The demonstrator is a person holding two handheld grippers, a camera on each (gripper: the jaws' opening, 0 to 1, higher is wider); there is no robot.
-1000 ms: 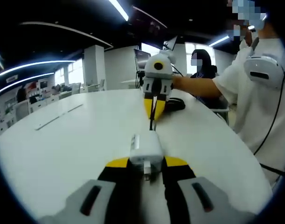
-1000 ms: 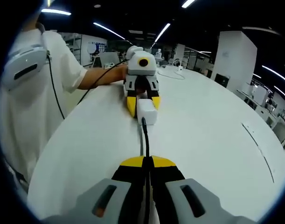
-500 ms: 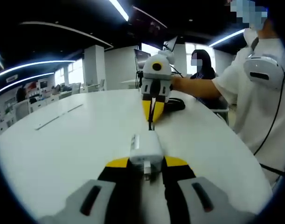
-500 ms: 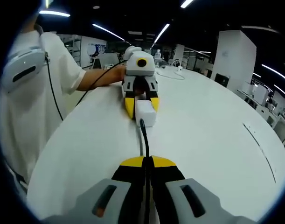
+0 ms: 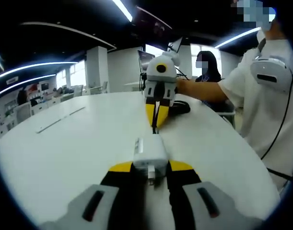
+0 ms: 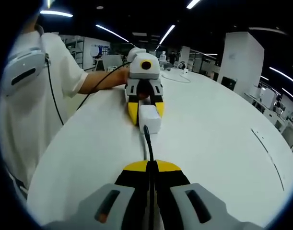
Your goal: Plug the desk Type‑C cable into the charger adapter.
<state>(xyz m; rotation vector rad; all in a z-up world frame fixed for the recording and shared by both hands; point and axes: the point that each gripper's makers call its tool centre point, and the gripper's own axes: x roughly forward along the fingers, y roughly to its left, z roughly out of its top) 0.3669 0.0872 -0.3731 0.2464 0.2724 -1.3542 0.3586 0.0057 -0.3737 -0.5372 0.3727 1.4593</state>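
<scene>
White plastic charger adapter [image 5: 149,152] sits clamped between the yellow-tipped fingers [image 5: 121,167] of the left gripper [image 5: 149,168], held just above the surface [image 5: 79,148]. From the right gripper view we see the same adapter [image 6: 149,118] head-on, its port face toward us.

Black Type-C cable [image 6: 149,146] runs out from the adapter's near face and straight into the right gripper [image 6: 151,167], whose fingers [image 6: 135,166] are pressed together on it. From the left gripper view the right gripper [image 5: 157,120] hangs just beyond the adapter, fingers pinched on the cable [image 5: 156,125]. We judge the plug is at or in the port; we cannot tell if it is fully seated, the joint is too small.

Handling, as we judge it: the adapter is light, rigid and smooth-sided, so it could slip or twist under push; grip it across the flat sides. The cable is limp and buckles if held far back, so take it right behind the plug, where the right gripper looks to be.

No brand, label or writing is readable on the adapter or cable.

Beyond the adapter, a person in a white shirt [image 5: 266,100] stands at the surface edge.
</scene>
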